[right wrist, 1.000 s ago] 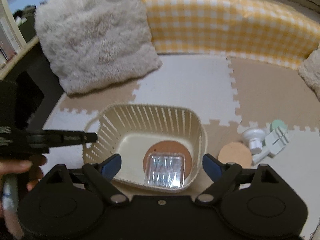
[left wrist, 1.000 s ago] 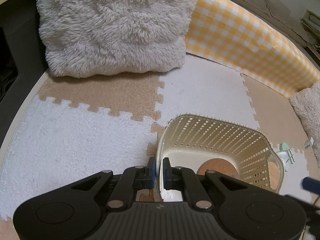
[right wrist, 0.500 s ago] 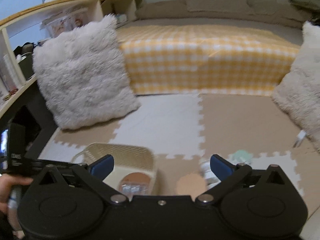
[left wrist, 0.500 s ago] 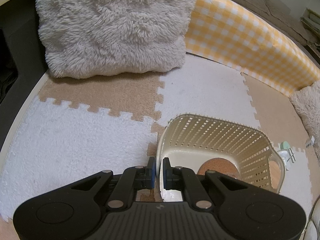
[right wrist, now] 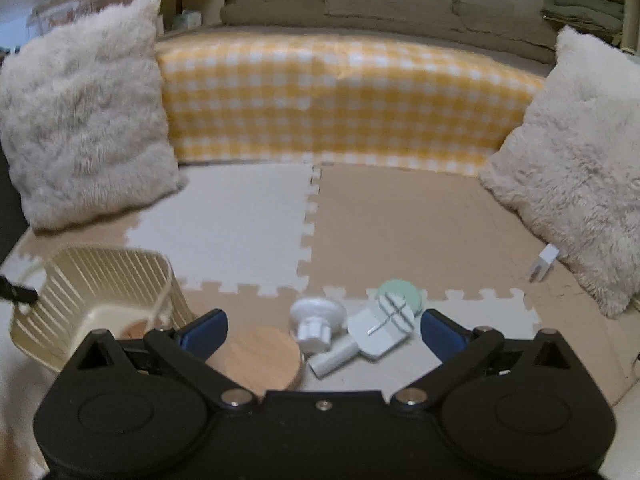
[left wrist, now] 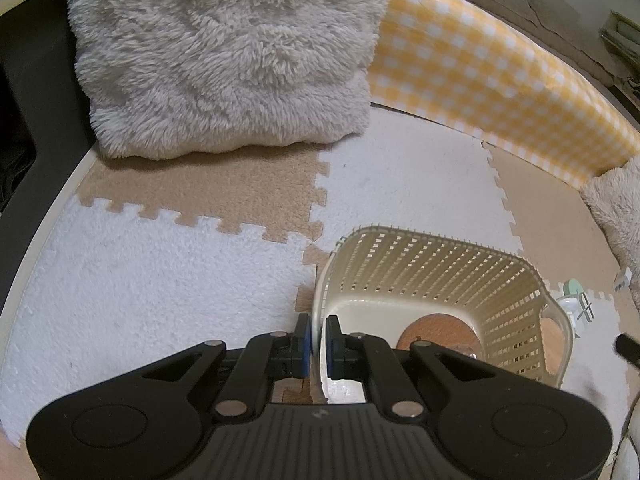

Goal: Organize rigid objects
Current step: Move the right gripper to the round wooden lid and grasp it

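- Two grippers share the work: at the lower left of the right wrist view sits the basket [right wrist: 100, 304], and the left gripper [left wrist: 318, 338] has its fingers clamped on its near rim.
- Lower centre, the wooden disc [right wrist: 262, 360] lies flat on the floor mat [right wrist: 400, 232], just ahead of the right gripper [right wrist: 322, 330].
- Its fingers stand wide apart and empty, so this hand is probably nearer; right of the disc lie white plastic pieces [right wrist: 360, 332].

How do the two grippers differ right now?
The left gripper is shut on the basket rim; the right gripper is wide open and empty. The left sits at the basket; the right hangs over the wooden disc and white parts on the mat. Both have blue pads.
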Action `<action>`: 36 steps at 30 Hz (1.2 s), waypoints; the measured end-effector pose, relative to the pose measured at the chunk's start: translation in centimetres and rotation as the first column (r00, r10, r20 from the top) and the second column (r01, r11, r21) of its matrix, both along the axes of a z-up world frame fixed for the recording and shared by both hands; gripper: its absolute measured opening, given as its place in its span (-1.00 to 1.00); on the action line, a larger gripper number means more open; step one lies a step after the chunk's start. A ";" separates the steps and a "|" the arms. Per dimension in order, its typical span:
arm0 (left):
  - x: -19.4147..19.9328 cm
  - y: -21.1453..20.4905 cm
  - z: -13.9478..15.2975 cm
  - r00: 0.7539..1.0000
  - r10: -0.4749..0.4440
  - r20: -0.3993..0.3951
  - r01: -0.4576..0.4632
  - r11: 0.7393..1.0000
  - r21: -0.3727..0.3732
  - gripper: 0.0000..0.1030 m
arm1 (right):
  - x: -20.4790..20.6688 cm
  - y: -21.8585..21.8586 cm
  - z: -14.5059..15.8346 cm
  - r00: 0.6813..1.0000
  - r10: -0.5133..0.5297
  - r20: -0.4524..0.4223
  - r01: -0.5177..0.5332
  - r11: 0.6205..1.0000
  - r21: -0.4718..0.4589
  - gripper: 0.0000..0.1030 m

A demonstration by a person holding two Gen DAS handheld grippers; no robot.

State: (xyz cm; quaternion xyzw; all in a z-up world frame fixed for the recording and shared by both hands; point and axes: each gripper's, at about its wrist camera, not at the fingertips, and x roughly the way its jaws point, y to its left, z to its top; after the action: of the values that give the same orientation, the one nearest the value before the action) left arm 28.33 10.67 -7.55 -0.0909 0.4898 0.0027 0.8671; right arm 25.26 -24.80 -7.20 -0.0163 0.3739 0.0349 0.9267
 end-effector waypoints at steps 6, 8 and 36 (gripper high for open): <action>0.0 0.0 0.0 1.000 0.000 0.000 0.000 1.000 0.001 -0.87 | 0.9 0.4 -2.9 0.998 0.031 -0.049 -0.031 0.999 -0.009 1.00; 0.0 0.0 0.0 1.000 0.000 0.000 0.000 1.000 0.002 -0.87 | 1.0 0.6 -3.7 0.997 0.047 -0.059 -0.047 0.999 -0.003 1.00; 0.0 -0.1 -0.1 1.000 -0.006 -0.004 0.006 1.000 0.009 -0.87 | 3.0 3.9 -8.4 0.986 0.149 -0.078 -0.151 0.989 -0.012 0.56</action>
State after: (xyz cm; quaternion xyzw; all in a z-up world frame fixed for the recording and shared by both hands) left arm 28.36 10.54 -7.68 -0.0856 0.4919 0.0025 0.8664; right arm 28.26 -20.87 -15.63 -0.0514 0.4074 0.1017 0.9061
